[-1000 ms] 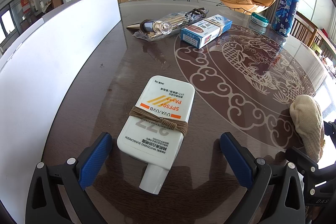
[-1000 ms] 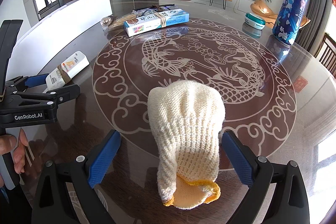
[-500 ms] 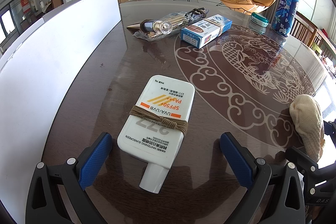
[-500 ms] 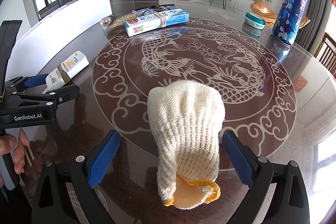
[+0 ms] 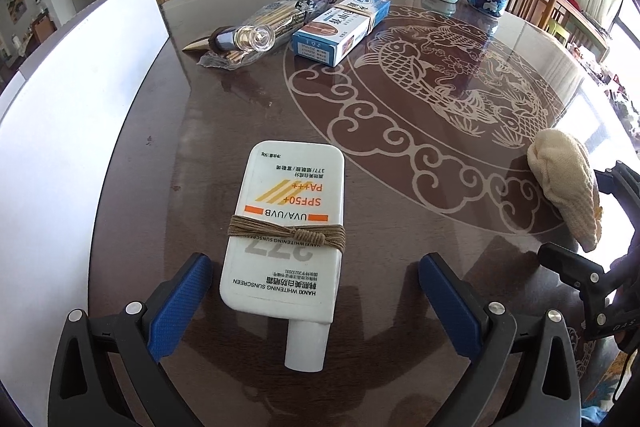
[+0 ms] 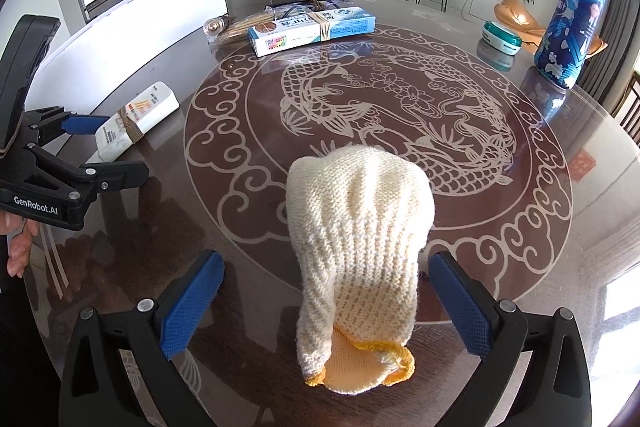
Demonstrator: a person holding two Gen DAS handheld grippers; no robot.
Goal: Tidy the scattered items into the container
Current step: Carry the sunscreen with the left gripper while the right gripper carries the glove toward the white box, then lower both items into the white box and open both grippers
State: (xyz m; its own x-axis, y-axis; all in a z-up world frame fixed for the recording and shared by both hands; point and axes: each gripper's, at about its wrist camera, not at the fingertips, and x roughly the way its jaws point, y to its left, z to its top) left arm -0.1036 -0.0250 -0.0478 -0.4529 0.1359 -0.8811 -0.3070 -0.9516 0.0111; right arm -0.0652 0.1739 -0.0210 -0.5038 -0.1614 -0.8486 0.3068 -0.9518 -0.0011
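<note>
A white sunscreen tube [image 5: 286, 239] tied with brown twine lies on the dark table, cap toward me, between the open fingers of my left gripper [image 5: 316, 303]; it also shows in the right wrist view [image 6: 134, 121]. A cream knitted glove [image 6: 356, 239] with a yellow cuff lies between the open fingers of my right gripper [image 6: 326, 303], and shows at the right of the left wrist view [image 5: 564, 191]. The white container wall [image 5: 60, 131] runs along the table's left side.
At the far side lie a blue-white box [image 5: 342, 25] bound with twine, a plastic bag of sticks [image 5: 276, 17] and a small glass bottle [image 5: 250, 39]. A blue patterned cylinder [image 6: 574, 19] and a teal-white case [image 6: 502, 37] stand far right.
</note>
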